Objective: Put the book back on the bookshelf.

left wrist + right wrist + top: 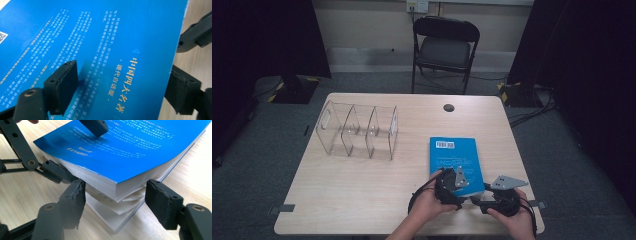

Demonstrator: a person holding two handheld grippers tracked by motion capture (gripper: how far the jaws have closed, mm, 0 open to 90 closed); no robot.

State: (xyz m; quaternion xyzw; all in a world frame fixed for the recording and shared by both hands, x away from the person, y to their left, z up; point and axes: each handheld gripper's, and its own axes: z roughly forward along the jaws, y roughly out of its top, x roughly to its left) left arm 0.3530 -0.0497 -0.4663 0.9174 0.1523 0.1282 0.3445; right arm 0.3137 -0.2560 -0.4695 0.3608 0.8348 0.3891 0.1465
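A blue paperback book (454, 155) lies barcode side up on the right half of the wooden table (362, 200). My left gripper (452, 182) is at the book's near edge and stands open. In the left gripper view the left gripper (122, 87) has one jaw over the blue cover (107, 37) and the other just off the book's edge. My right gripper (482, 200) comes in from the right at the near corner. The right gripper (115, 202) is open, its jaws on either side of that corner, where the book (130, 152) is raised and its pages fan apart.
A clear acrylic organizer (357, 131) with three compartments stands on the table's left half. A small black round disc (448, 107) sits near the far edge. A black folding chair (444, 47) stands beyond the table. Dark curtains hang at both sides.
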